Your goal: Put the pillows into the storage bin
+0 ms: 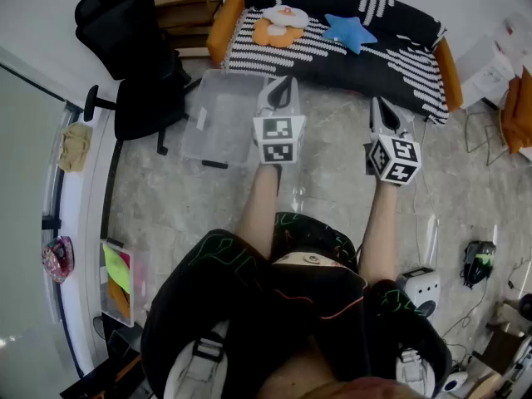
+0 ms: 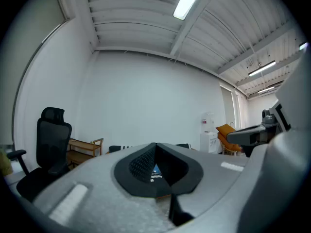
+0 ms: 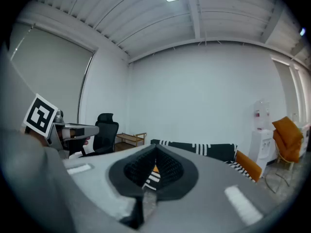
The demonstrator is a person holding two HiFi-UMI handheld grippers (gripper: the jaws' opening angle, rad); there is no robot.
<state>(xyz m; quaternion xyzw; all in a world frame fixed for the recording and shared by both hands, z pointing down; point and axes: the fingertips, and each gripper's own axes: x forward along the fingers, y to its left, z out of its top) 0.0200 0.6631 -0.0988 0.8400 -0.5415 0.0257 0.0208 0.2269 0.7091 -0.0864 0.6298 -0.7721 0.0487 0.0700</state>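
Pillows number two, and both lie flat on the seat of the sofa, well apart from the grippers. The orange-and-white pillow sits towards the sofa's left end, its slightly longer side running along the seat. The blue star pillow lies just to its right, its arms spread outward.

One clear storage bin stands on the floor against the sofa's left front corner. Its mouth faces up, and it looks empty.

The left gripper is held level over the bin's right edge and points at the sofa. In its own view its jaws are pressed together on nothing. A sliver of blue and striped cover shows past the pads. The right gripper points at the sofa's middle, tilted slightly down. Its jaws are likewise closed and empty, with orange and stripes visible beyond.

One black office chair stands just left of the bin, and a wooden shelf is behind it. A water dispenser stands by the far wall.
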